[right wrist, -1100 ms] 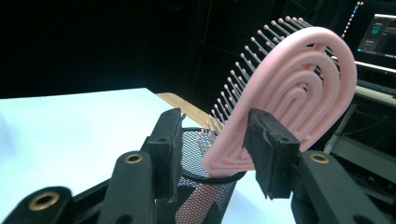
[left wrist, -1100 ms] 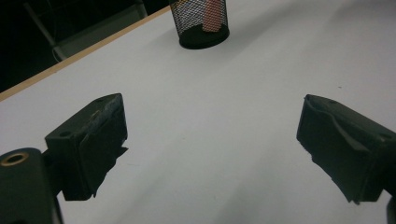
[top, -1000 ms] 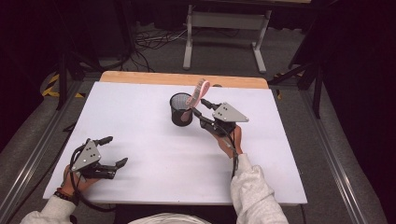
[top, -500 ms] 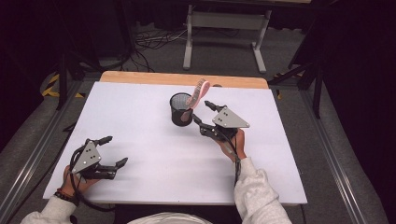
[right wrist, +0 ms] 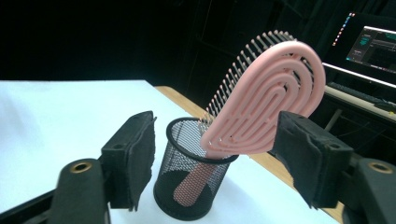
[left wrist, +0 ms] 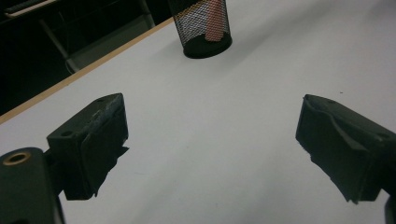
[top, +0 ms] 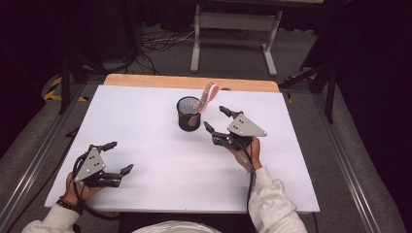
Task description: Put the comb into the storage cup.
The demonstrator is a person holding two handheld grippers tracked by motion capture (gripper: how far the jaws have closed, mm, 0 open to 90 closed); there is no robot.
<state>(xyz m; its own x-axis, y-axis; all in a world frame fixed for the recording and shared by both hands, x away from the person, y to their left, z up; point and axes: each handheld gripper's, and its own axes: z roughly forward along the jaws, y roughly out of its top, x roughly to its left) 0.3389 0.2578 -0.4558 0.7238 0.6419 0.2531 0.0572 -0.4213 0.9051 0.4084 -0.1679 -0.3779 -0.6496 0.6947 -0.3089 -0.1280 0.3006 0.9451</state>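
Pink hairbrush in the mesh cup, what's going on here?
A person works at a white table with a gripper in each hand. The pink hairbrush stands handle-down in the black mesh cup, leaning on its rim. The right gripper sits just beside the cup; its jaws have just been opening, and nothing is pressed between them. The left gripper rests open near the table's front edge, far from the cup.
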